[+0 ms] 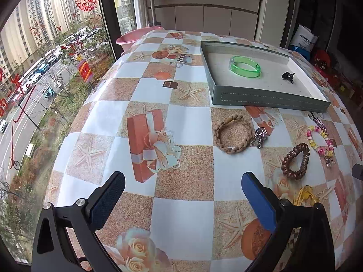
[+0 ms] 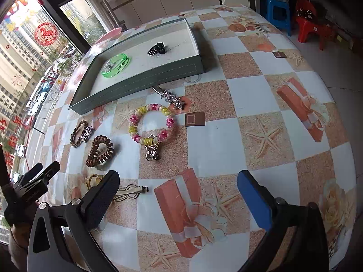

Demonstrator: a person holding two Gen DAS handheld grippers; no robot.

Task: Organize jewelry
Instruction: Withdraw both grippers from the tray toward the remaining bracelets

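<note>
On the table, grey tray holds green bangle and black claw clip, apart from each other. In front of the tray: braided bracelet touching a silver charm, brown coil tie, bead bracelet, star clip, gold hairpin. Left gripper spread wide, empty, above the cloth. Right gripper also wide, empty.

Daylight from window, soft shadows, mild sheen on tablecloth; strong fisheye warp, dark vignetted corners, sharp centre.
</note>
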